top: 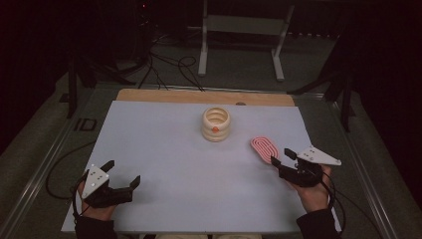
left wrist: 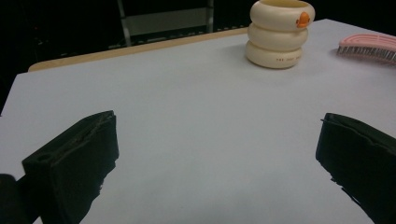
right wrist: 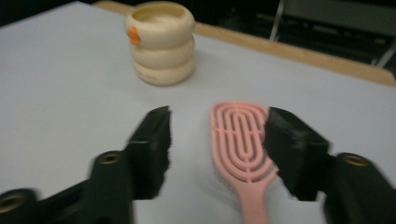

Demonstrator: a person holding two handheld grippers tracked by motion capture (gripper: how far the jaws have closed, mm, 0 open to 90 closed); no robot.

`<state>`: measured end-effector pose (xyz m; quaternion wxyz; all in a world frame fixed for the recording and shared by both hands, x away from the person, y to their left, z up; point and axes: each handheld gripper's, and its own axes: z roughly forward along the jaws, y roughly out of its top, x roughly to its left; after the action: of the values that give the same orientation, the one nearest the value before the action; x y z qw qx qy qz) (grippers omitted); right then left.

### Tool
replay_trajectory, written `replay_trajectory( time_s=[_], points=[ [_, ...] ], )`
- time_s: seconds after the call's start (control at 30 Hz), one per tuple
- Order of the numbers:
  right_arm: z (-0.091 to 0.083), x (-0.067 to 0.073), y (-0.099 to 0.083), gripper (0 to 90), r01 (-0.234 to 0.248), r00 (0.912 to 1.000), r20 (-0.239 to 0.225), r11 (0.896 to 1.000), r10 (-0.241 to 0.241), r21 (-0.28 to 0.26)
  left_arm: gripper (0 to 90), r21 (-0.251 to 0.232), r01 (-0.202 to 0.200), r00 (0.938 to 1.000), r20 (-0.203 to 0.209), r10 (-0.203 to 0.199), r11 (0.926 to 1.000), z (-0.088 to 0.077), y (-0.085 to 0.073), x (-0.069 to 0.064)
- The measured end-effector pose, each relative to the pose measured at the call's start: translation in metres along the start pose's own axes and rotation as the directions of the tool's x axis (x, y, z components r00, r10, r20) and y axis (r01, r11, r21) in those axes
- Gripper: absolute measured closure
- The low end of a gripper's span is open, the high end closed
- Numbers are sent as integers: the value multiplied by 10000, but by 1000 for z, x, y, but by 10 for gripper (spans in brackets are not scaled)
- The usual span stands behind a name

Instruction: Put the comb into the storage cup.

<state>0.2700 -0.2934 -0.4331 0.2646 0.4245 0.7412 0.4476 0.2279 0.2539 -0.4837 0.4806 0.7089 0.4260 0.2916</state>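
A pale blue-white sheet [top: 189,164] covers the wooden table in a dark room. At its near left edge the left gripper [top: 123,174] rests with jaws wide apart and nothing between them. Near right, the right gripper [top: 279,155] has its jaws parted, the pink vented plastic hairbrush [right wrist: 243,140] lying between them untouched. Farther back stands a cream ribbed round cup [top: 216,124] with an orange mark
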Motion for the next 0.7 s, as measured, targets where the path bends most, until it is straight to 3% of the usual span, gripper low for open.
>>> replay_trajectory(
  time_s=[0.23, 0.47, 0.5, 0.7],
  points=[
    [-14, 11, -10, 228, -57, 10000, -53, 9963, 53, -854, 4, -63, -10, 10000, -31, 10, 10000, 0, 0, 0],
    [-15, 12, -11, 219, -60, 10000, -55, 9958, 55, -913, 3, -96, -11, 10000, -32, 10, 10000, -1, 0, 0],
    [-26, 22, -30, 150, -10, 10000, 48, 9835, 19, -1807, 4, -105, -5, 10000, -28, 4, 9999, -1, 0, -1],
    [-33, 21, -42, 148, -277, 9993, 177, 9782, 320, -2059, 3, -171, 5, 10000, 8, -5, 9999, -1, 1, 0]
  ],
)
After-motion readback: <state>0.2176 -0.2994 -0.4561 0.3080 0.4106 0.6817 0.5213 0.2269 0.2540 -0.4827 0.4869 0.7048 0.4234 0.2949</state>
